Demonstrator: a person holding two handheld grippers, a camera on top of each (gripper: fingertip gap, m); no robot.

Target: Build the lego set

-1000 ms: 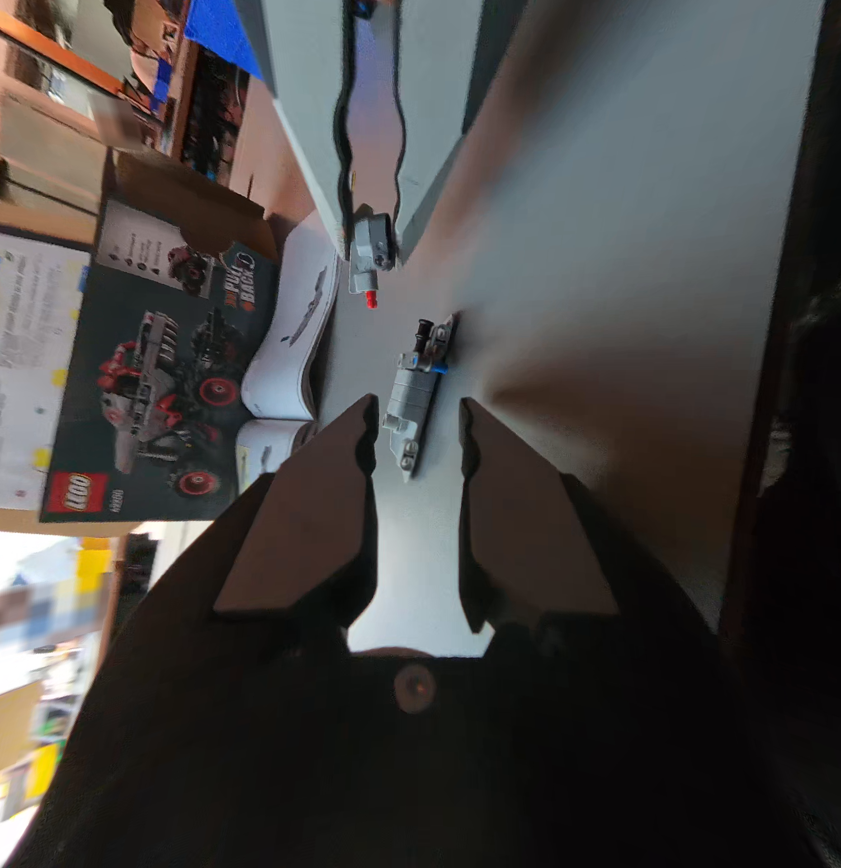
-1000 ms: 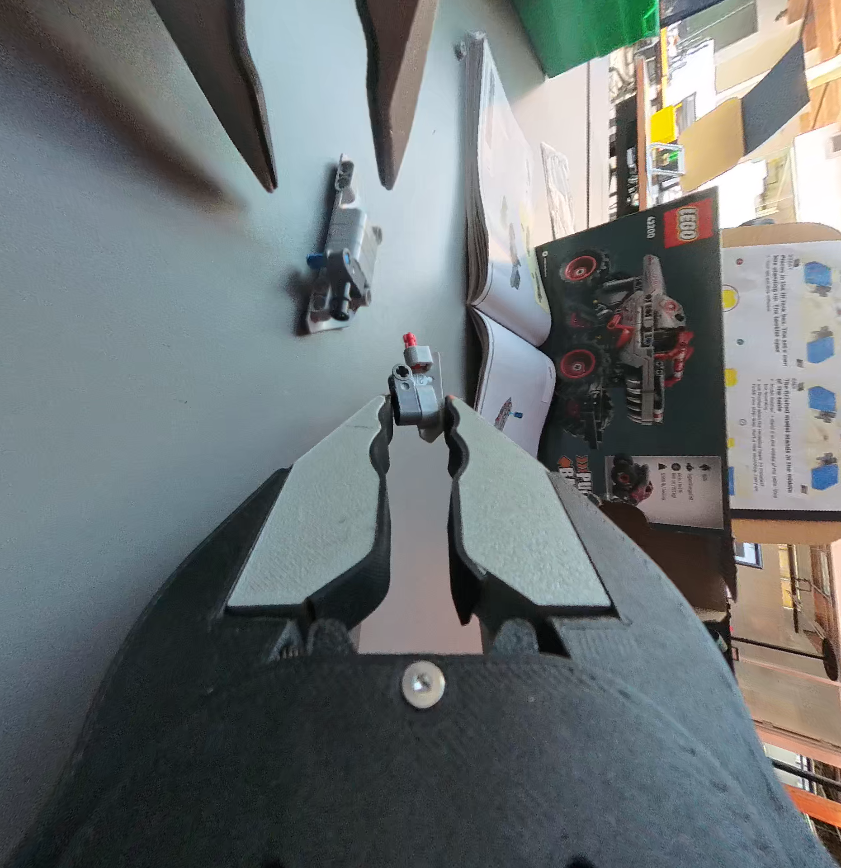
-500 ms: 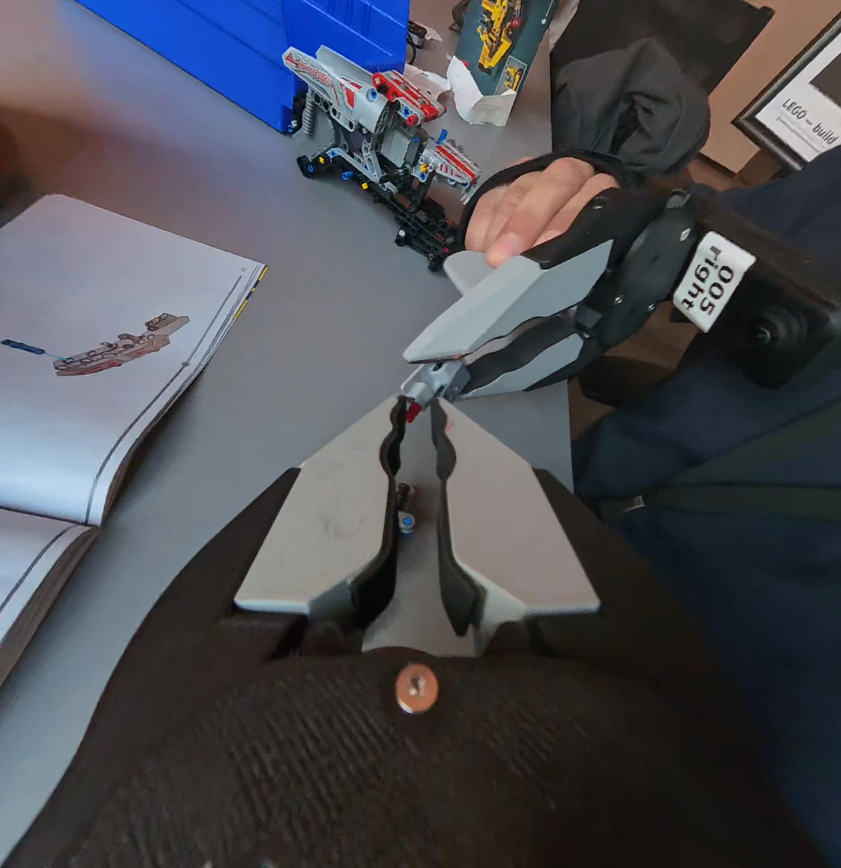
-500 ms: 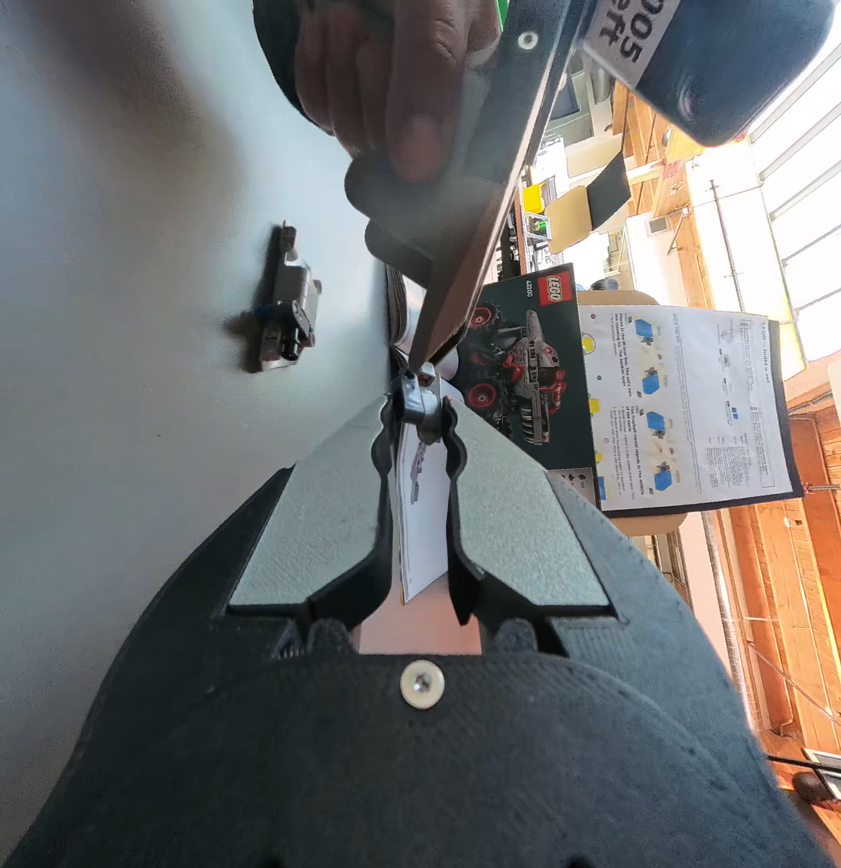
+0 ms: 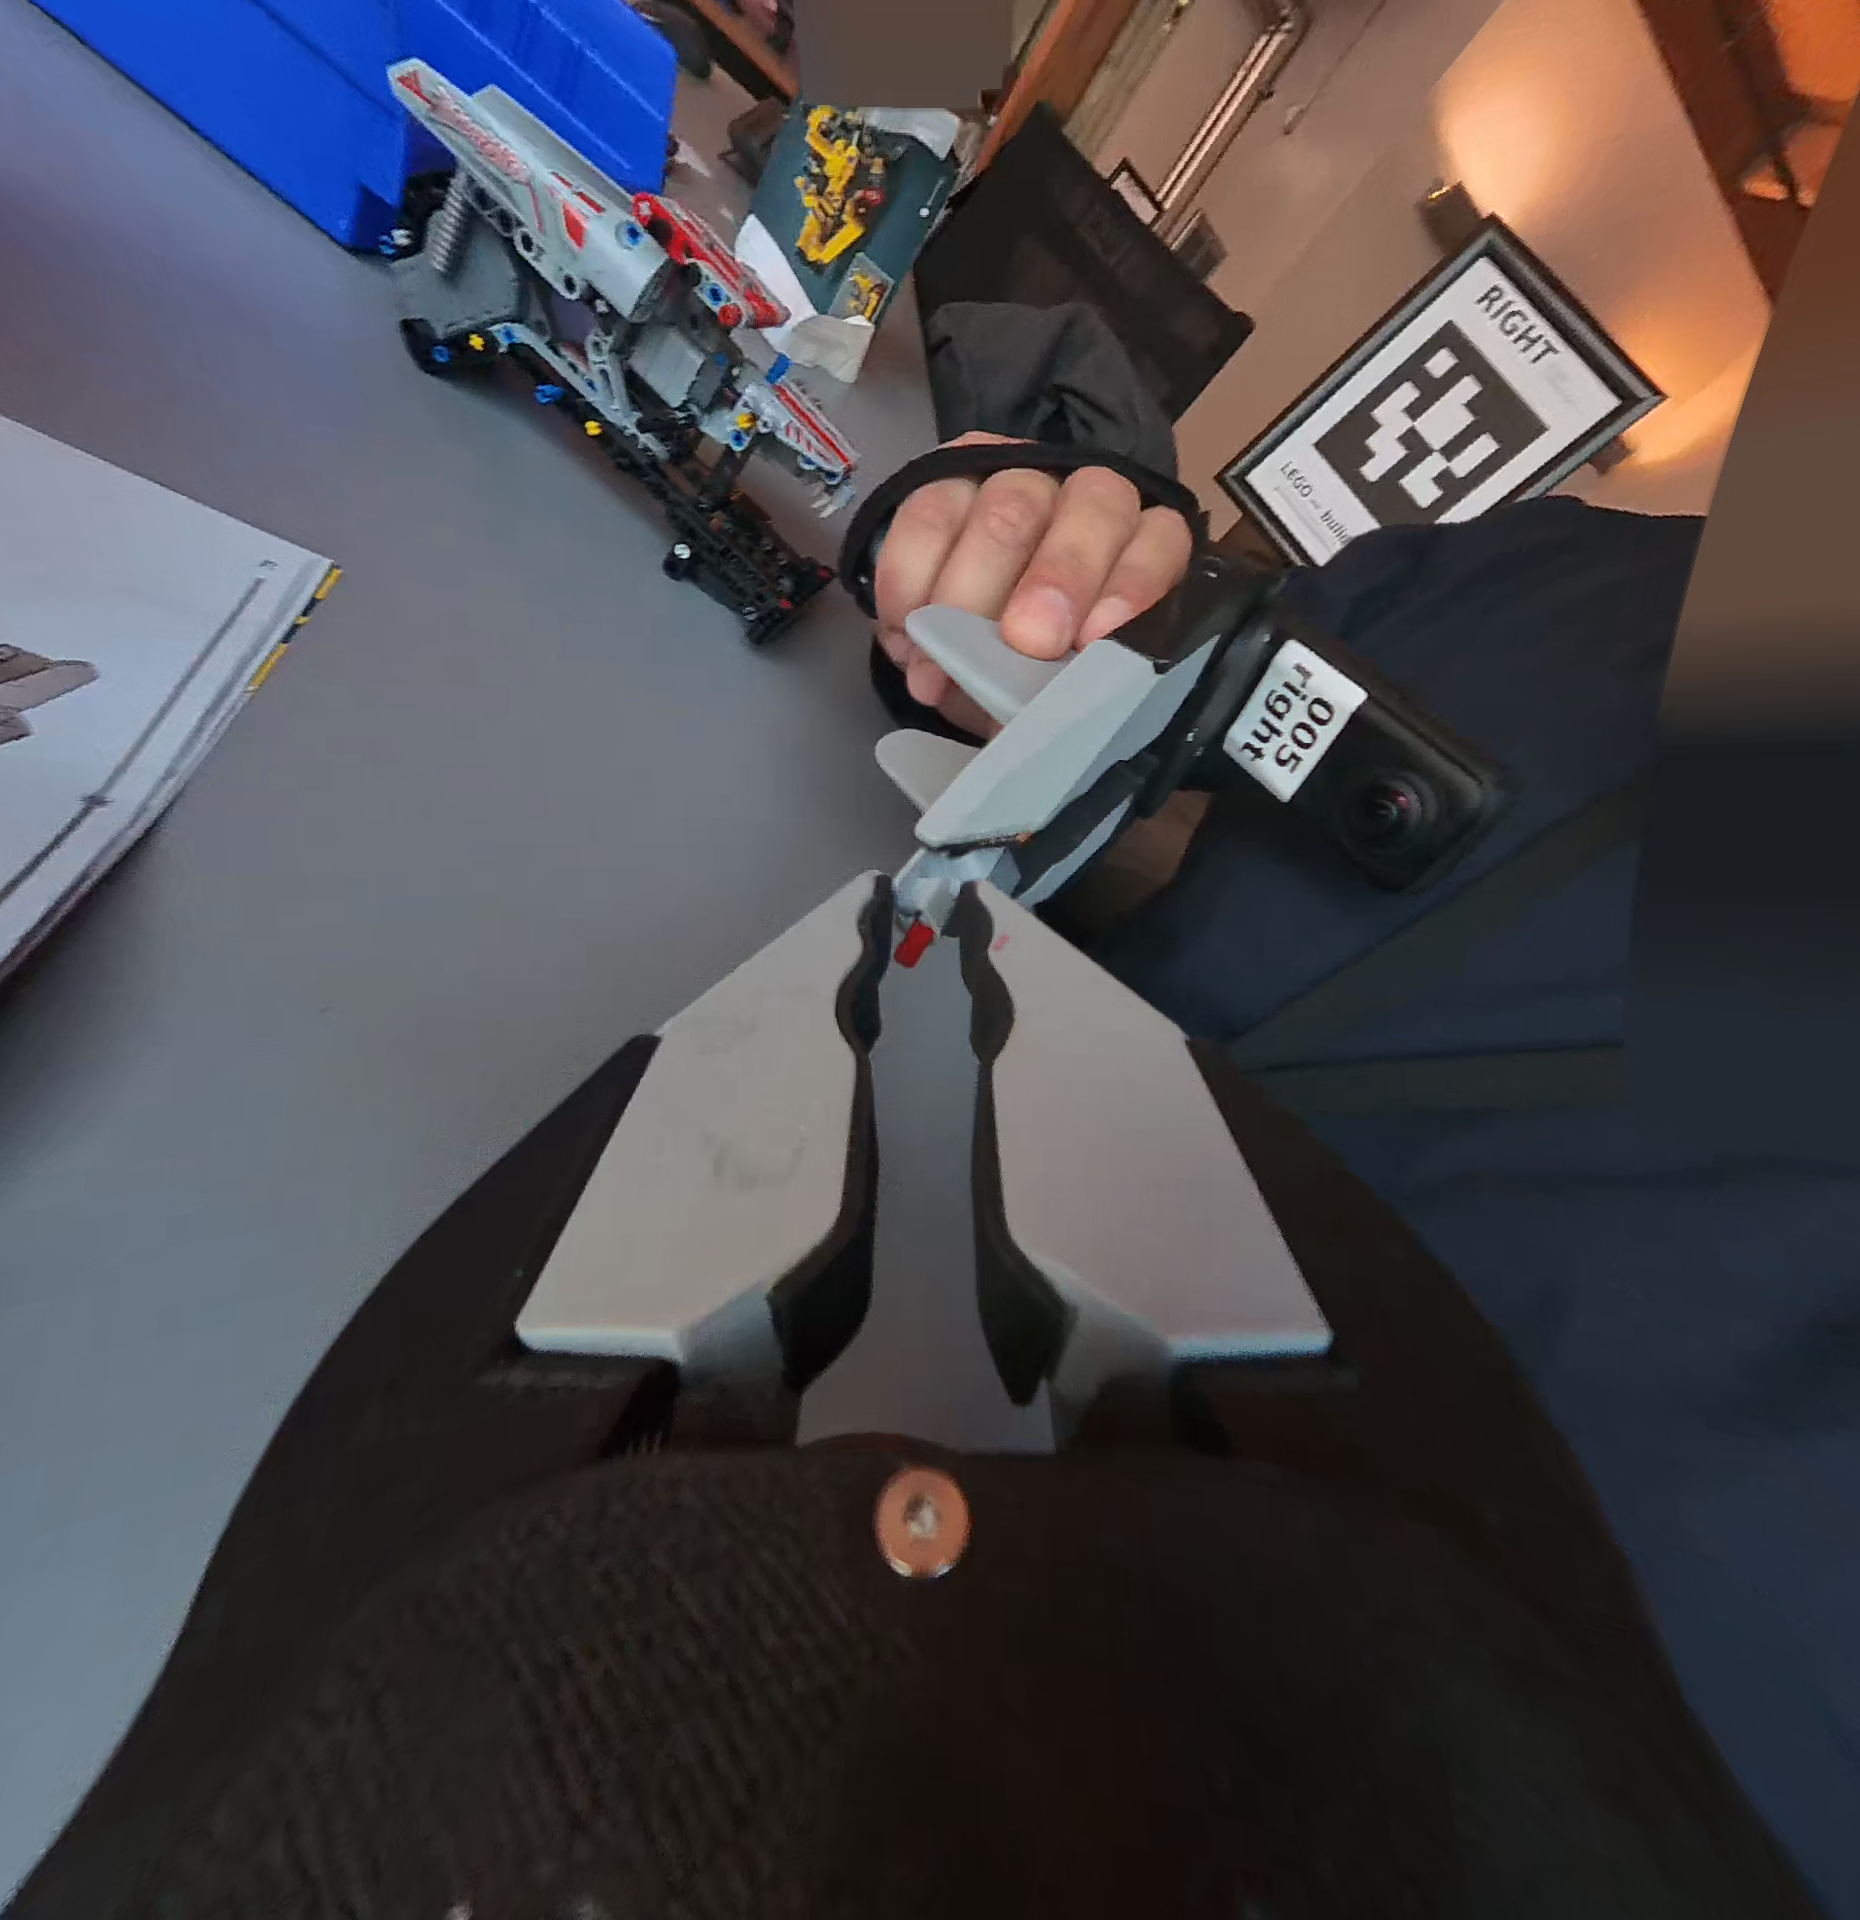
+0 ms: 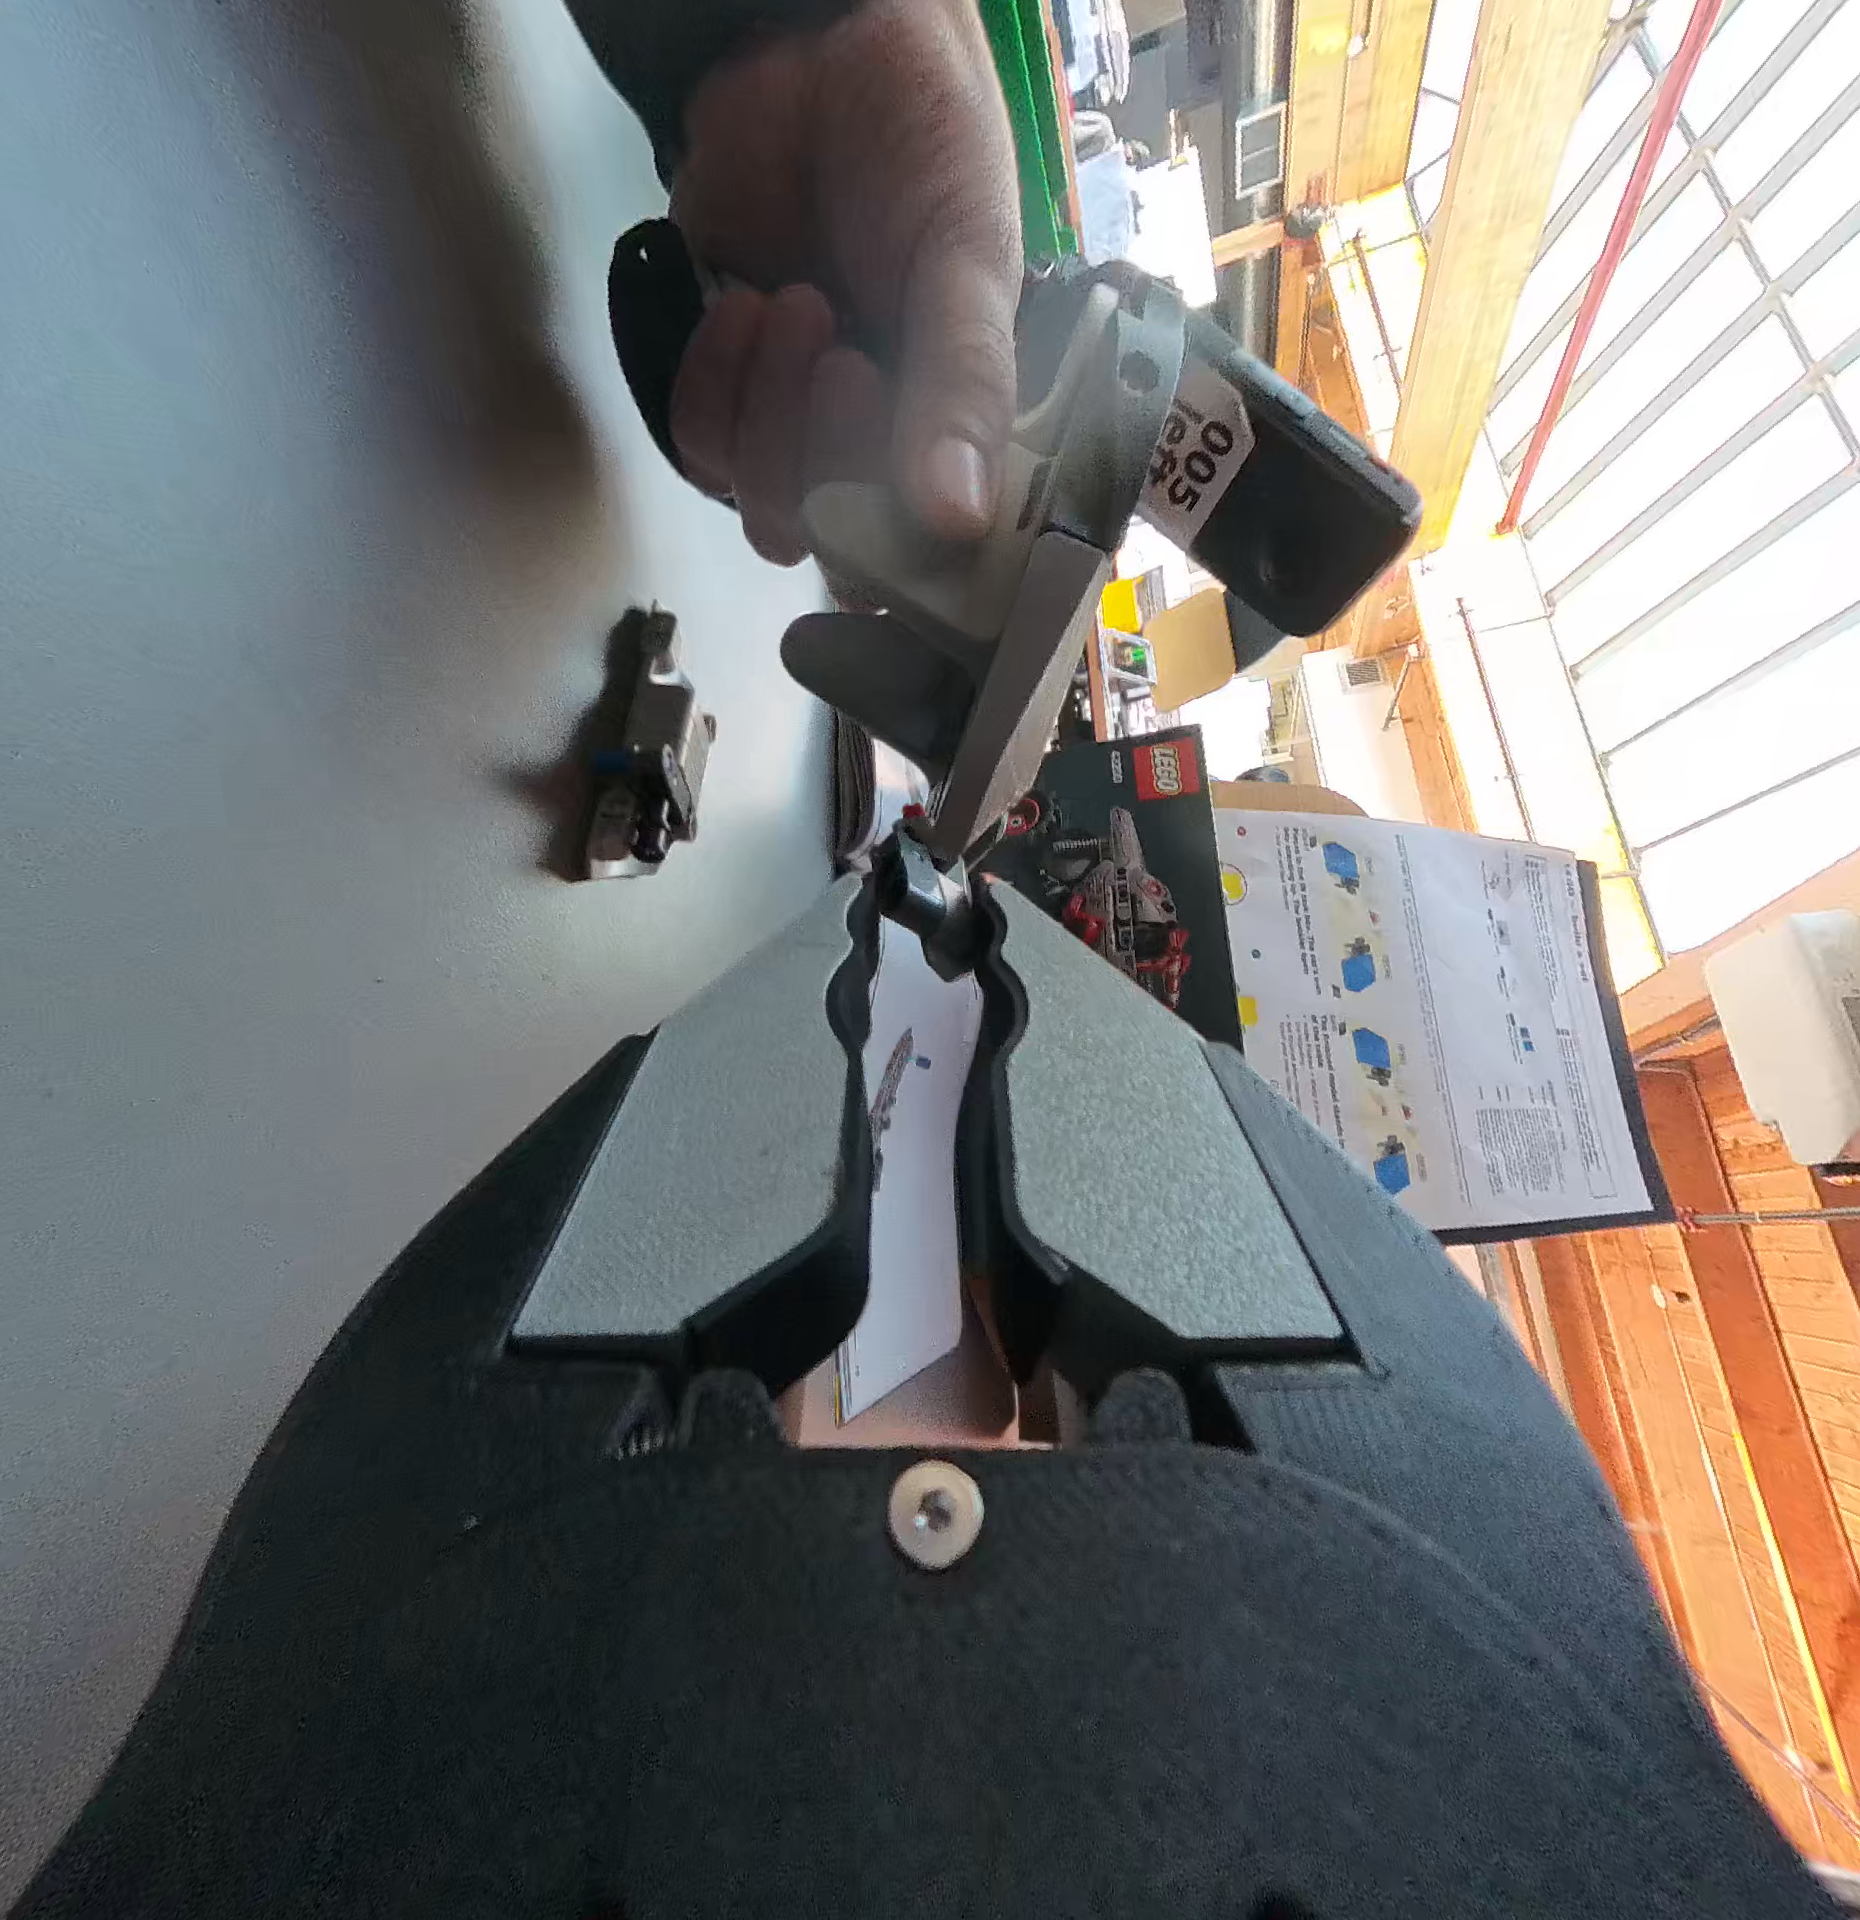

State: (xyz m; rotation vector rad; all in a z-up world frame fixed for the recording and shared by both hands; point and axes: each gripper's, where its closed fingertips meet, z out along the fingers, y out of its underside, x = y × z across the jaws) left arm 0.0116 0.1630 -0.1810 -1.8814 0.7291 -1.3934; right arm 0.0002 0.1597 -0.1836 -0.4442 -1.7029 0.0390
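Note:
My right gripper is shut on a small grey Lego piece with a red pin and holds it above the table. My left gripper meets it tip to tip. Its jaws are narrowed around the red-pinned end of that same piece. The right gripper comes in from the right in the left wrist view. The left gripper comes down from above in the right wrist view. A grey sub-assembly with a blue pin lies on the grey table, left of both grippers.
A part-built grey and red model stands by a blue bin at the table's far side. An open instruction booklet lies to the left. The set's box and a printed sheet stand behind. A person's dark sleeve is close on the right. Only a small space, under 4 cm, lies between the two pairs of fingers.
My left gripper left the grey sub-assembly on the table, swung up, narrowed and met the piece in my right gripper. The right gripper kept its hold and rose.

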